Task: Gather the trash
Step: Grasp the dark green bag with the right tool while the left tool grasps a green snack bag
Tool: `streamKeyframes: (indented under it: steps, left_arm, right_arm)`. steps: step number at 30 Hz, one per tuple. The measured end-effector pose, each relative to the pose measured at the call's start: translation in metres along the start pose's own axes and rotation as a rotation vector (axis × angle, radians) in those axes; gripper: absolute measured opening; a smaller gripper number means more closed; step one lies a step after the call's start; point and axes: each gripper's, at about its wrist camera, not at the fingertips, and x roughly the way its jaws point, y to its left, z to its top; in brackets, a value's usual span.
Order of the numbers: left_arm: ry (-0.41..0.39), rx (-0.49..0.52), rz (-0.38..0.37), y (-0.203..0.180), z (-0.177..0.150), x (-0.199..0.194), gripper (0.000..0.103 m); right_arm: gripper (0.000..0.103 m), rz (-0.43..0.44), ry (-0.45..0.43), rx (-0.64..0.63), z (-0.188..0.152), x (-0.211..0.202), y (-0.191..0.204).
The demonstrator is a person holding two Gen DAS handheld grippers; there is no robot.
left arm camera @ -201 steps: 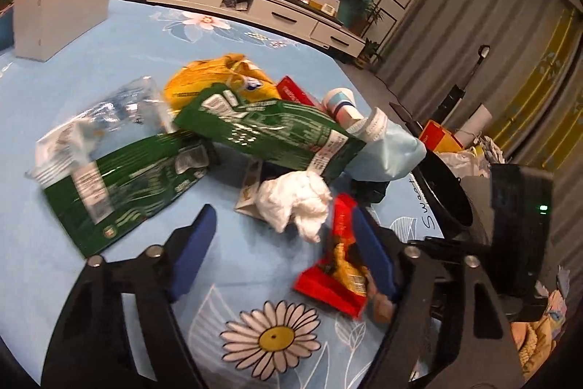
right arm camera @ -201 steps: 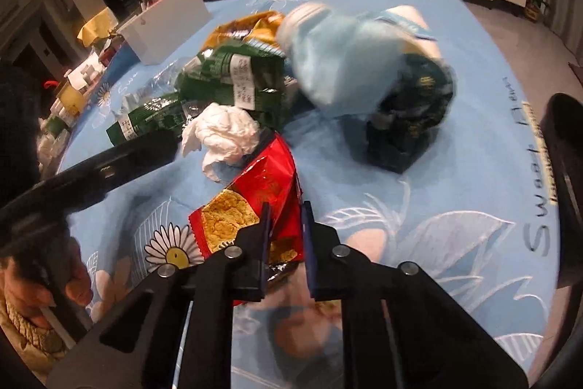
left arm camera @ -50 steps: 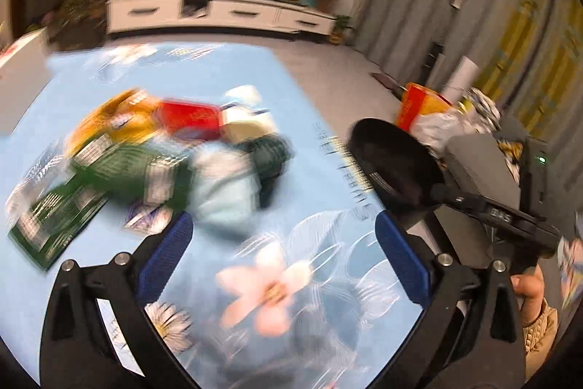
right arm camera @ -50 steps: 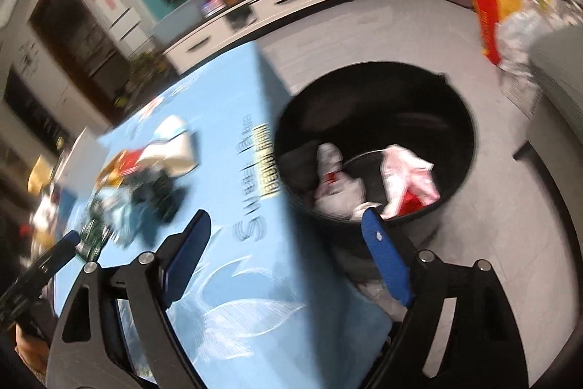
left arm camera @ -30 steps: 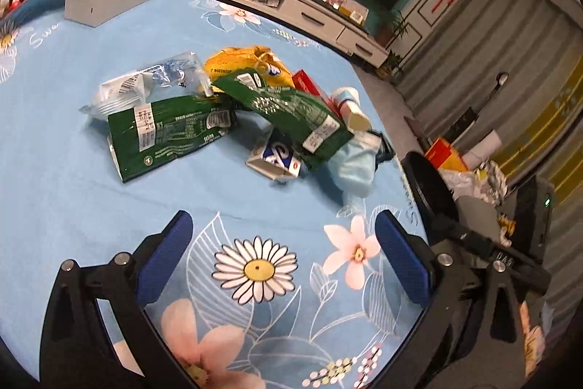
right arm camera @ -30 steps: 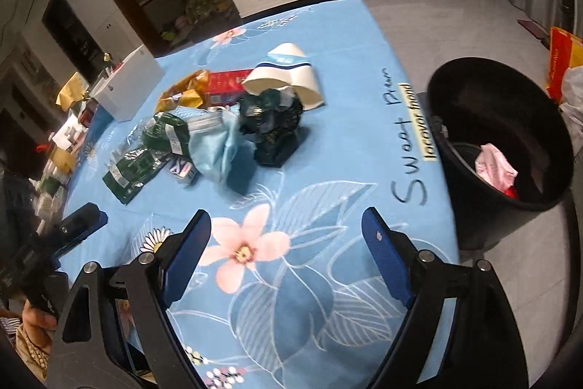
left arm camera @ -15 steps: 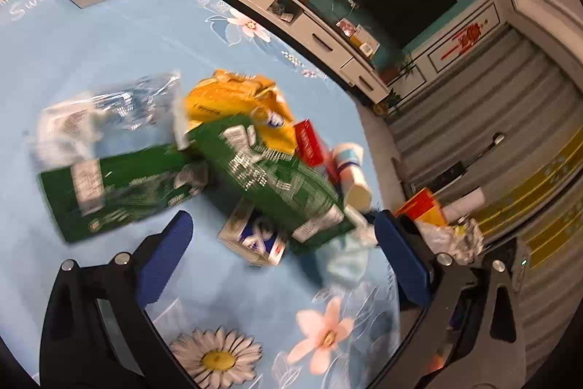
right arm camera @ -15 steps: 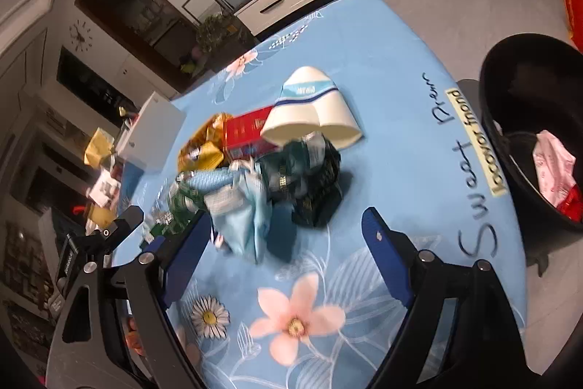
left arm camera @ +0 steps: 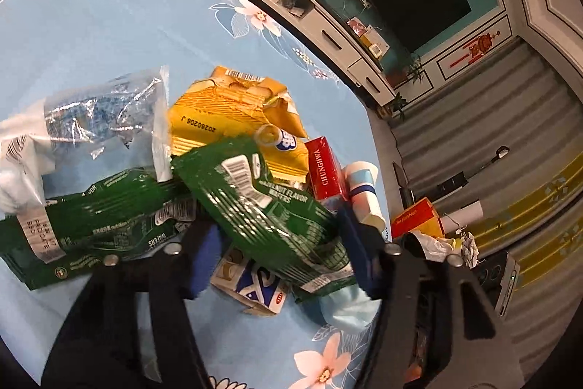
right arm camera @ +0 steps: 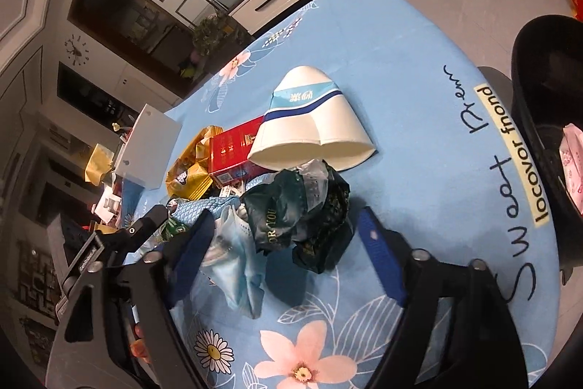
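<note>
Claws both closing: left claw (left arm camera: 280, 254) straddles glossy green wafer wrapper (left arm camera: 266, 206); right claw (right arm camera: 288, 243) brackets crumpled dark foil bag (right arm camera: 306, 214), neither yet pinched.

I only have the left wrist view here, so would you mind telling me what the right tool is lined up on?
Observer: The right tool straddles a crumpled dark bag; its jaws are closing, and the pads are not pressing on it yet.
Operator: Thank you. Is the paper cup near it upright?
Observer: No, the paper cup lies flattened on its side just beyond the bag.
Operator: And does the bin have anything in it?
Observer: Yes, the black bin beside the table holds something pink and white.
</note>
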Motion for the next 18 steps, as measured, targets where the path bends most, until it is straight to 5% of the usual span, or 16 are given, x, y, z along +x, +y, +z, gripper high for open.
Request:
streamKeyframes:
  steps: [3, 6, 10, 18]
  left_arm:
    - [-0.002, -0.001, -0.018, 0.002, -0.001, -0.002, 0.033]
    - [-0.009, 0.01, -0.028, 0.001, -0.001, -0.006, 0.024]
    - [-0.013, 0.032, -0.045, -0.002, -0.006, -0.012, 0.016]
    - [-0.075, 0.134, -0.066, -0.021, -0.015, -0.055, 0.015]
  right_arm:
    - [0.05, 0.008, 0.016, 0.002, 0.0, 0.002, -0.001]
    - [0.045, 0.007, 0.013, -0.008, -0.002, -0.001, -0.001]
    - [0.038, -0.005, 0.001, -0.039, -0.008, -0.01, 0.003]
    - [0.035, -0.003, -0.056, -0.081, -0.018, -0.047, 0.006]
